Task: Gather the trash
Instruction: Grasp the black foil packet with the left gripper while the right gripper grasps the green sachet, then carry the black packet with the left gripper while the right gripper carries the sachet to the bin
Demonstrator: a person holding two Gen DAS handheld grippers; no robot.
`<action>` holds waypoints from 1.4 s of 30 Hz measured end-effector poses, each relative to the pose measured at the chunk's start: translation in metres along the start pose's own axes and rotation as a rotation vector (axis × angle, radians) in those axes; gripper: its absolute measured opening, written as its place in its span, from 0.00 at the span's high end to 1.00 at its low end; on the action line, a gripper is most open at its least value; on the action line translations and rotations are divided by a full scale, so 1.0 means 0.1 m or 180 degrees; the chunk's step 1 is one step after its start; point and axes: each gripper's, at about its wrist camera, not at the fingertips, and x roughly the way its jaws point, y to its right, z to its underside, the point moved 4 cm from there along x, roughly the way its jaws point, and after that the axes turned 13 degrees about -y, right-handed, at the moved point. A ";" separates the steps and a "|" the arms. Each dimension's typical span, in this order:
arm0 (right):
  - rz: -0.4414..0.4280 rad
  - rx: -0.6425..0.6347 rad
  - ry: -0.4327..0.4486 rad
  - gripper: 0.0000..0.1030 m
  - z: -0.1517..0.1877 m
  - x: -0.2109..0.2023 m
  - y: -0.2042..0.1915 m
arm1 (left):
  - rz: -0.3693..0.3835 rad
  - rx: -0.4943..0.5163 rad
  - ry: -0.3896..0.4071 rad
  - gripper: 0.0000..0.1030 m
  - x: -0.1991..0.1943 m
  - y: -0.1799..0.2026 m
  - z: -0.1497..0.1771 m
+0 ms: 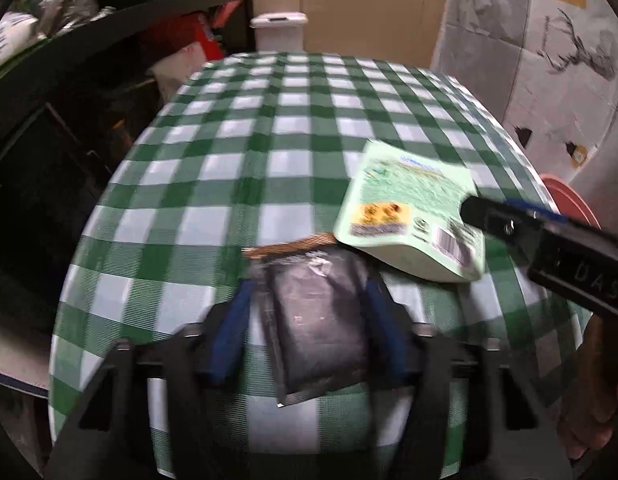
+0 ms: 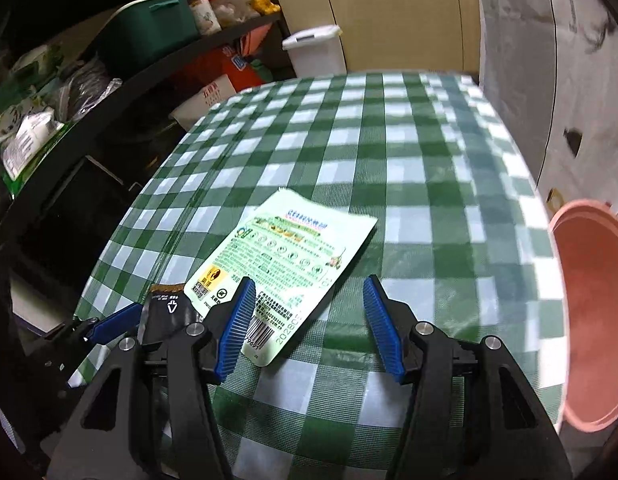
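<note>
Trash packets wait between two grippers on a checked table

Green-and-white checked tablecloth covers the table, with a pink bin standing just off its right edge, probably the drop point. A pale green packet lies flat near the front; the right gripper is spread wide over its lower corner, not yet pinching. Beside it, a smaller dark foil sachet sits between the left gripper fingers, which frame its sides; whether they press it I cannot tell
</note>
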 end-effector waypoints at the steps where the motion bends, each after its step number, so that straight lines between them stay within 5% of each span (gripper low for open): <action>1: -0.0032 0.0034 -0.0024 0.45 0.00 0.02 0.01 | 0.0008 -0.0050 0.0009 0.67 -0.01 -0.05 -0.01; 2: -0.0071 0.0075 -0.0048 0.45 0.00 0.05 0.02 | -0.0001 -0.0079 0.0016 0.75 -0.01 -0.08 -0.02; 8: -0.0221 0.0193 -0.0116 0.46 -0.01 0.14 0.00 | -0.0040 -0.0054 0.0058 0.76 -0.03 -0.10 -0.03; 16: -0.0311 0.0211 -0.0104 0.85 -0.04 0.15 -0.05 | 0.0023 -0.0113 0.0078 0.75 -0.03 -0.16 -0.01; 19: -0.0312 0.0170 -0.0034 0.92 -0.05 0.09 -0.06 | 0.0067 -0.0176 0.0083 0.74 -0.04 -0.22 -0.02; 27: -0.0198 -0.0014 0.0466 0.99 -0.14 -0.33 -0.13 | 0.0283 -0.0323 0.0075 0.34 -0.04 -0.25 -0.01; 34: -0.0032 -0.0101 0.0663 0.99 -0.13 -0.57 -0.04 | 0.0125 -0.0039 -0.0097 0.23 0.10 0.02 -0.03; 36: -0.0002 -0.0122 0.0674 1.00 -0.11 -0.60 -0.01 | -0.0014 0.0035 -0.0089 0.23 0.12 0.09 -0.03; 42: 0.0017 -0.0154 0.0741 1.00 -0.08 -0.71 0.03 | -0.0040 0.0077 0.0000 0.49 0.07 0.15 -0.04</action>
